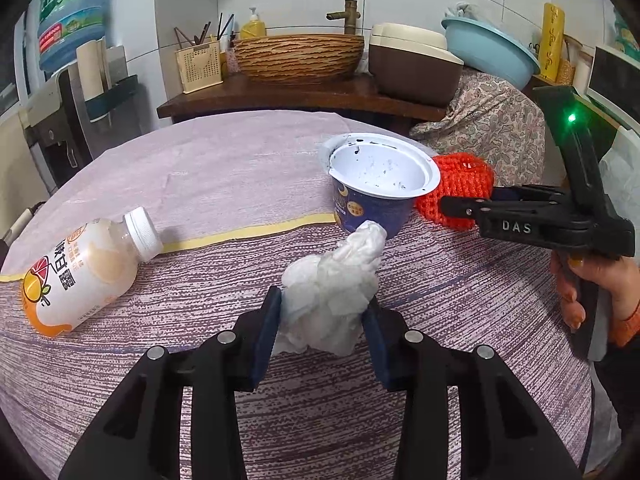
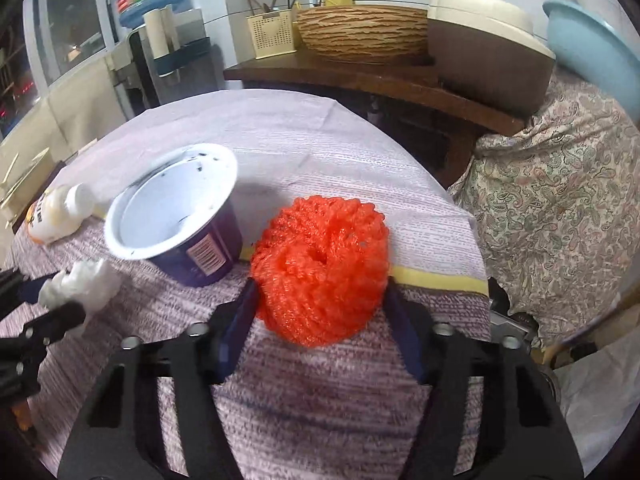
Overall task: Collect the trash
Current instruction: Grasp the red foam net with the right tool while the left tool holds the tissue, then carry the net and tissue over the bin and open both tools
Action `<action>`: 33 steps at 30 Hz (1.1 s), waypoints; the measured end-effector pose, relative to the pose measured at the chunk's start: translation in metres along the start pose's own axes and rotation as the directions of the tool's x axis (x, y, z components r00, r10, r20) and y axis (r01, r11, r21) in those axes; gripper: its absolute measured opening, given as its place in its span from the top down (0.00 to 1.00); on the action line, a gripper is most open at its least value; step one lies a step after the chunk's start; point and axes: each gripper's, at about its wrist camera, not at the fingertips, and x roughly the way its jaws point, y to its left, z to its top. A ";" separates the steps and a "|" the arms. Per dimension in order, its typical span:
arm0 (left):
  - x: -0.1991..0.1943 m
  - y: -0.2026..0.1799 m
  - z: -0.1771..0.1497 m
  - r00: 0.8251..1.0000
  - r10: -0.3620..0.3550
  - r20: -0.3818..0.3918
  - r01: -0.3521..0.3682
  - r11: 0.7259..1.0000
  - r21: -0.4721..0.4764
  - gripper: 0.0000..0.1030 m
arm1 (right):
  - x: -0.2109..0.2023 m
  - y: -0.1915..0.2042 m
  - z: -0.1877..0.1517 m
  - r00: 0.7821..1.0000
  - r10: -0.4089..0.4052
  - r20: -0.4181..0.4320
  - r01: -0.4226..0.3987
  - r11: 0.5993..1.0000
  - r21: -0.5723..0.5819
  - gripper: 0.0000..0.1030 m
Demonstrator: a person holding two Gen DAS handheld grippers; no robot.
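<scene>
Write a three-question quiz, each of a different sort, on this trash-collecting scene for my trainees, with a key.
1. True or false: the drink bottle stands upright.
2. What sits between the left gripper fingers? A) crumpled tissue B) a spoon C) a lid
3. Fill in: the right gripper fingers flank the orange ____.

Key: 1 false, it lies on its side on the tablecloth; 2 A; 3 mesh ball, beside the empty cup.

Even indoor light fills both fisheye views; soft shadows fall beside the cup [image 1: 380, 188], edges bow and darken, and the right view blurs slightly.
</scene>
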 end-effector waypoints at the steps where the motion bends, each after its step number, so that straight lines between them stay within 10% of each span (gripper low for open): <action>1: 0.000 0.000 0.000 1.000 0.000 0.001 0.000 1.000 0.000 0.61 | 0.001 -0.001 0.000 1.000 0.006 0.000 -0.006 1.000 0.009 0.59; 6: -0.002 -0.001 0.000 1.000 0.010 0.014 -0.010 1.000 0.000 0.61 | -0.004 0.002 -0.003 1.000 0.027 0.012 -0.027 1.000 0.008 0.77; 33: -0.028 -0.018 0.001 0.995 0.039 0.090 -0.041 0.999 0.020 0.61 | -0.124 0.024 -0.078 0.984 0.084 0.160 -0.079 0.996 -0.040 0.79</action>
